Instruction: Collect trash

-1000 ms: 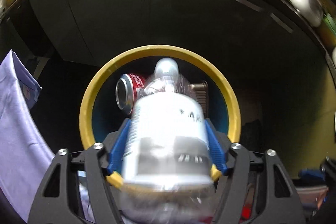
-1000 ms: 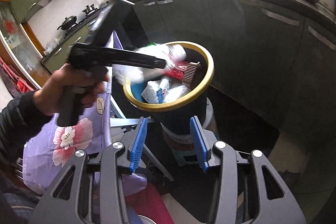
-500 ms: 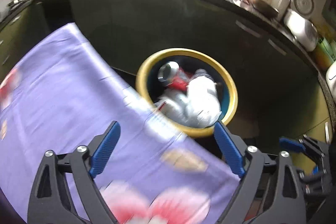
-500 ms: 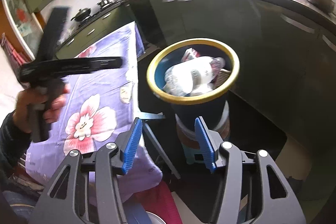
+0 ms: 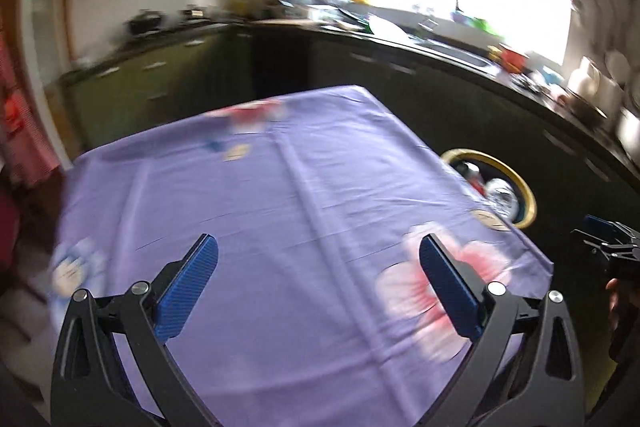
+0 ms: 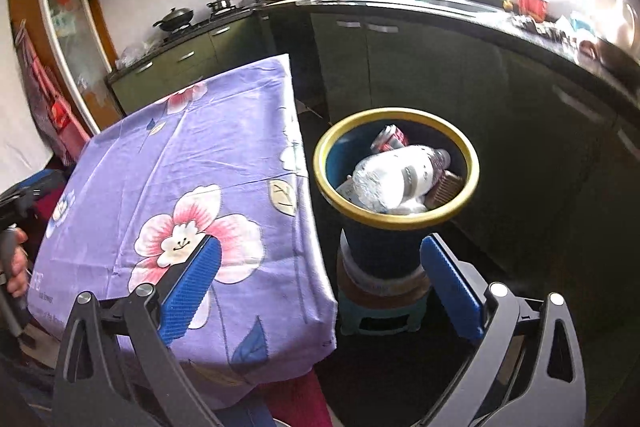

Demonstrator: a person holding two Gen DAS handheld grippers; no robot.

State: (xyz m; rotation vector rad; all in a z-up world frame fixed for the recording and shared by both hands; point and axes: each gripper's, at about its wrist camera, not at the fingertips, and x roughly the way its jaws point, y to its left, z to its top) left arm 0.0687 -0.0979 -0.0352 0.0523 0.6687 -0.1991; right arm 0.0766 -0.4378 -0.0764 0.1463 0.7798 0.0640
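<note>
The trash bin [image 6: 396, 223], dark blue with a yellow rim, sits just ahead of your right claw [image 6: 318, 283], between its two fingers and a little beyond them, standing on a small stool [image 6: 380, 311] on the floor. Inside it a clear plastic bottle [image 6: 400, 175] lies across the top, with a red can [image 6: 390, 139] behind it. The bin's left side stands close to the hanging edge of the purple flowered cloth [image 6: 192, 163] over the table; to its right the floor is open up to the dark cabinets [image 6: 460, 75]. Your right claw has just been opening and stands wide, nothing between its fingers. Your left claw [image 5: 318, 283] has also just been opening; it is wide and empty above the cloth, with the bin ahead to its right, past the table's edge. The left view is blurred.
</note>
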